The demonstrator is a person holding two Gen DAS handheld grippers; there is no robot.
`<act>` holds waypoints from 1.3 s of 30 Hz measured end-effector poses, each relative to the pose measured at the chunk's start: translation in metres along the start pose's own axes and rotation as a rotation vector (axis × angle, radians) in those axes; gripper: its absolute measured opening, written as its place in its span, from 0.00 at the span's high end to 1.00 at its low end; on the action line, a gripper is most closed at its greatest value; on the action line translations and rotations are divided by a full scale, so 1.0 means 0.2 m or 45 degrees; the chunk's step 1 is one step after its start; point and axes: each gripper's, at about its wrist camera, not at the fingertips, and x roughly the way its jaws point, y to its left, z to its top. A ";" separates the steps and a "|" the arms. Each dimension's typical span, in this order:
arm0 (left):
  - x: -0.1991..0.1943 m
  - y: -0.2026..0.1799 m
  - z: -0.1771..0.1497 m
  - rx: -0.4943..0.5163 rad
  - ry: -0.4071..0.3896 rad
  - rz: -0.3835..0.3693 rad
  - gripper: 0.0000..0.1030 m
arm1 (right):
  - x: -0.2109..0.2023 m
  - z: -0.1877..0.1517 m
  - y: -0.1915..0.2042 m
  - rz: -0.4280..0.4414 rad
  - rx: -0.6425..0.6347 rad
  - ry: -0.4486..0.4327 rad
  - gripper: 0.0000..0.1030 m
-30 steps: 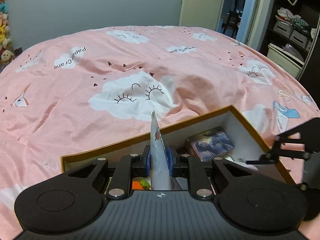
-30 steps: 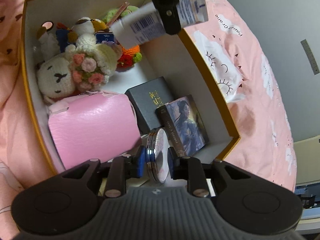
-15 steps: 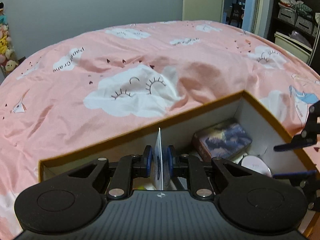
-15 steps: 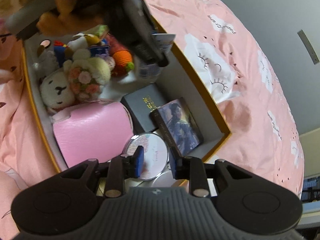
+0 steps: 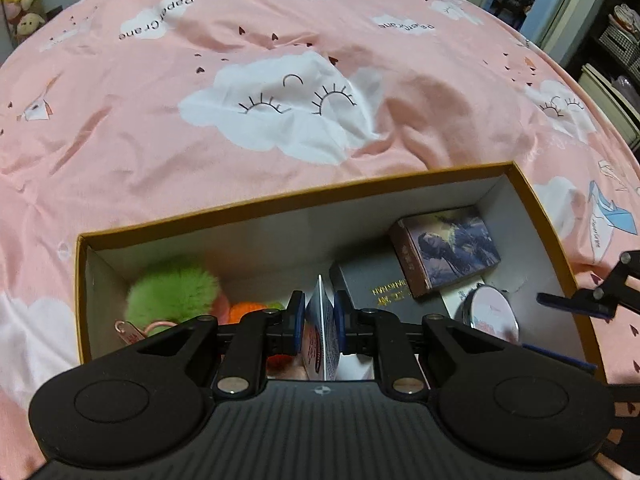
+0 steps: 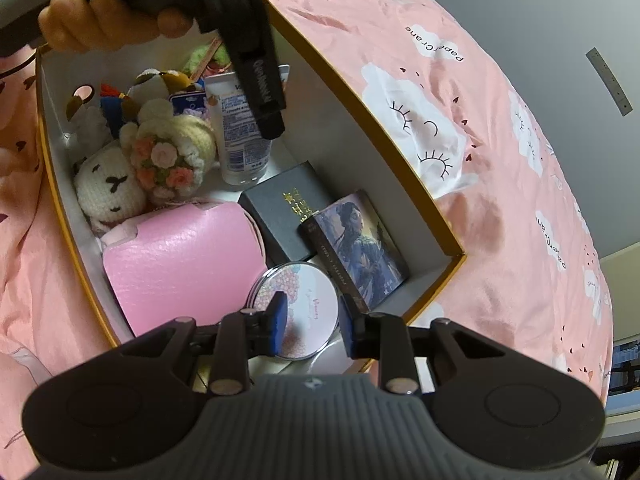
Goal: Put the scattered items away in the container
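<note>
Box (image 6: 400,152) holds two small cartons, one round compact (image 6: 300,308) under spread right gripper (image 6: 312,320) fingers, one tube (image 5: 322,332) pinched by left gripper (image 5: 319,328).

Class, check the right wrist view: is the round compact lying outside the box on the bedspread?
No, the round compact lies inside the box, beside the pink pouch and the illustrated box.

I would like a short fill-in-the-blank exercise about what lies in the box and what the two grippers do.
1. The left gripper is shut on a white ____.
2. The round compact lies flat between the ____ pads of the right gripper.
3. The pink pouch lies inside the ____.

Missing words: tube; open; box
</note>
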 end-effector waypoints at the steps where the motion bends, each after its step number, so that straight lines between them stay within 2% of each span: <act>1: 0.01 0.00 0.00 0.003 0.001 0.008 0.83 | 0.00 0.00 0.00 0.000 0.002 0.000 0.71; 9: 0.03 -0.01 0.03 -0.035 0.029 0.027 0.82 | 0.00 -0.01 0.00 -0.003 0.037 -0.003 0.70; 16: -0.04 -0.01 0.03 -0.044 -0.013 0.028 0.77 | -0.03 -0.02 0.00 -0.021 0.076 -0.024 0.65; 21: -0.17 -0.06 0.01 0.008 -0.082 0.056 0.74 | -0.08 -0.02 0.00 -0.041 0.090 -0.043 0.65; 29: -0.42 -0.14 -0.05 0.121 -0.206 0.125 0.63 | -0.23 0.00 0.03 -0.084 0.093 -0.098 0.64; 31: -0.48 -0.16 -0.08 0.150 -0.225 0.133 0.60 | -0.27 0.00 0.05 -0.094 0.086 -0.110 0.63; 34: -0.56 -0.20 -0.14 0.208 -0.268 0.162 0.51 | -0.32 0.01 0.08 -0.111 0.076 -0.126 0.62; 39: -0.70 -0.25 -0.24 0.285 -0.339 0.206 0.48 | -0.41 0.01 0.13 -0.138 0.074 -0.152 0.60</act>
